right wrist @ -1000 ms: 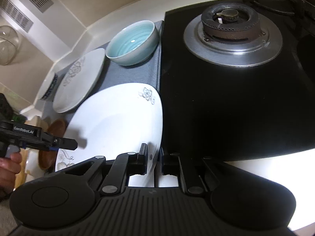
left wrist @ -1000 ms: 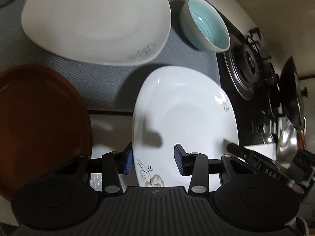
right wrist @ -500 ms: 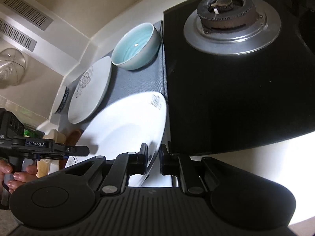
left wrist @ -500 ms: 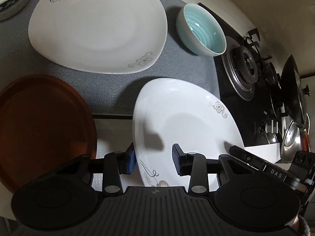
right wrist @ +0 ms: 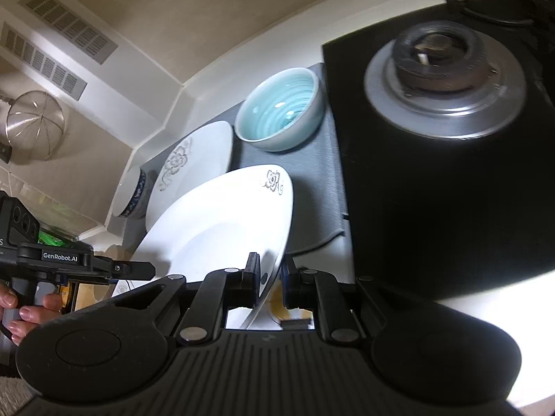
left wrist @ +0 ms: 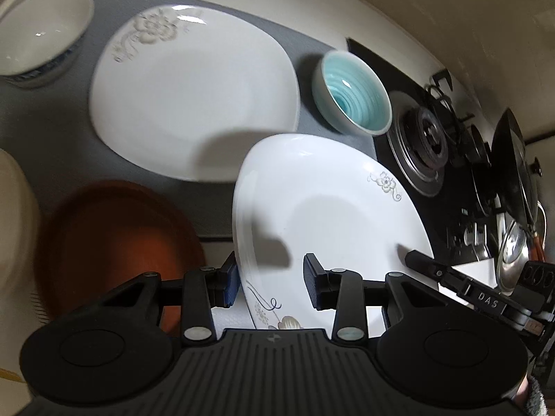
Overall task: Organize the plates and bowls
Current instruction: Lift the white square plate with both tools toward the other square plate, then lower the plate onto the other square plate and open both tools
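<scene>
The right gripper (right wrist: 271, 279) pinches the near rim of a glossy white floral plate (right wrist: 222, 228), one black pad on the upper face and one on the underside; the plate tilts up and away from the jaws, clear of the counter at that edge. It is a rounded-square porcelain piece with a grey blossom printed at the far corner.

The left gripper (left wrist: 270, 279) straddles the opposite rim of the same floral plate (left wrist: 329, 215). Its blue-faced left pad sits against the outer edge, while the right pad stands over the plate's smooth well with a visible gap, so the jaws are part-spread and I cannot tell whether they grip.

Beyond the left jaws lies a second white plate (left wrist: 194, 93) of the same rounded-square shape, flat on a ribbed grey mat (left wrist: 312, 48). Ahead and to the right of those jaws sits a pale celadon bowl (left wrist: 352, 95) with turquoise spiral ridges inside. To the left of the jaws is a round matte brown wooden plate (left wrist: 111, 242); far ahead-left is a white bowl with a blue-patterned outside (left wrist: 41, 31).

Ahead-right of the right jaws is a black glass hob with a cast-iron gas burner (right wrist: 440, 62) on a brushed metal ring. A hand (right wrist: 24, 306) grasps the left gripper's handle, left of the right jaws
</scene>
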The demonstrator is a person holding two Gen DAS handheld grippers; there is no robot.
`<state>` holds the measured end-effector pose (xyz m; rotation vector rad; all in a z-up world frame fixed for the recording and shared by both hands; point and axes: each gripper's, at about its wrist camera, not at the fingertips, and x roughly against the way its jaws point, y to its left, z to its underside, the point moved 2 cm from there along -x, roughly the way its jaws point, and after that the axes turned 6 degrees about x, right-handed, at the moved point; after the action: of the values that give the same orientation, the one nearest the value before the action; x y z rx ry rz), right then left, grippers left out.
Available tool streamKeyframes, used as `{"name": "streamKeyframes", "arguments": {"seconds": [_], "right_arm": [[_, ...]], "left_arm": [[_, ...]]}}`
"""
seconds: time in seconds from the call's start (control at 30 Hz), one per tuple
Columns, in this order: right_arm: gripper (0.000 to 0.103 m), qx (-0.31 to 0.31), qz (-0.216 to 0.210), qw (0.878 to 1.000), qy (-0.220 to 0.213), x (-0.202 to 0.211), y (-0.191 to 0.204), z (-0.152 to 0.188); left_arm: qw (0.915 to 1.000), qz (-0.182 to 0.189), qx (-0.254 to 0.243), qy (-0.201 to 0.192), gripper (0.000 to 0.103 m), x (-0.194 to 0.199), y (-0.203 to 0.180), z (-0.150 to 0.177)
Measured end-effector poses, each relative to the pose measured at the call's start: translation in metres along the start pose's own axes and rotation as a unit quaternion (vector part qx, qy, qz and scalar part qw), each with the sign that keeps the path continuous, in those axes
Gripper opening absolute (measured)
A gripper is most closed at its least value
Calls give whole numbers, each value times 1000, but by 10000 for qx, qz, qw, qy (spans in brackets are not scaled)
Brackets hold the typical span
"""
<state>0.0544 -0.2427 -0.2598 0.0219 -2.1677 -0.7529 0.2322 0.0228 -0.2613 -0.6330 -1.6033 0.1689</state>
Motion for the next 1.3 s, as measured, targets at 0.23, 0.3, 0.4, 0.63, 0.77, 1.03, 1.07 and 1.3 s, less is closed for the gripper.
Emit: {"name": "streamKeyframes", "arguments": {"seconds": [0.23,0.3,0.4,0.63,0.77,1.03,1.07,1.3], "right_arm": [[13,79,-83,9999,120,-29,26,-16],[14,248,-74,9996,147,-37,37,-24],[14,330,-101,9993,156,-47,46,-37],[14,557,-32,9980,298,-84,70,-58],[14,550,-69,9976,403,-109,75,-67],[16,612,51,9966,558,-137,80,-74],[16,620,51,9965,558,-139,81,-74],[16,595,175,9970,473,-144,82,-72]], "left_arm": [[9996,-159,8,-213,40,20,22,-22],[9995,-180,15,-256,40,23,28,-28],[9995,-63,160,-258,40,24,43,-40],[9981,-372,232,-431,42,26,64,-66],[9974,-332,458,-442,42,23,83,-86],[9965,-453,521,-460,42,14,94,-104],[9965,-447,531,-464,42,13,96,-106],[9959,-500,555,-504,42,6,98,-111]]}}
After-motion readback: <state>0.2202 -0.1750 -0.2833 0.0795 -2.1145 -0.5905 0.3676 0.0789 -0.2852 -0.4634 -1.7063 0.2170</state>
